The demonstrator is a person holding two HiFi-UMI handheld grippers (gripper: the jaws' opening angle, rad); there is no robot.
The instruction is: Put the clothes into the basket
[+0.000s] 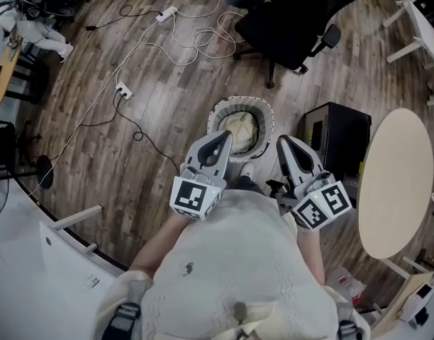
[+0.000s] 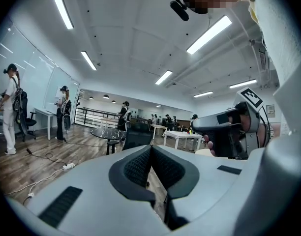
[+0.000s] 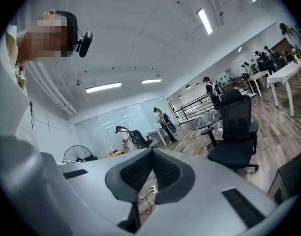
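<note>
the clothes [image 1: 241,127] are seen lying inside the basket [image 1: 238,102] on the floor. the left gripper [image 1: 221,139] and right gripper [image 1: 284,143] are held above it, jaws pressed together on nothing. the cloth is judged soft, light and limp, best pinched at a bunched fold.

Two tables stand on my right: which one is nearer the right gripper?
The round beige-topped table. It stands just to the outer side of the right gripper. The white rectangular table is farther off, in the head view's top right corner.
</note>
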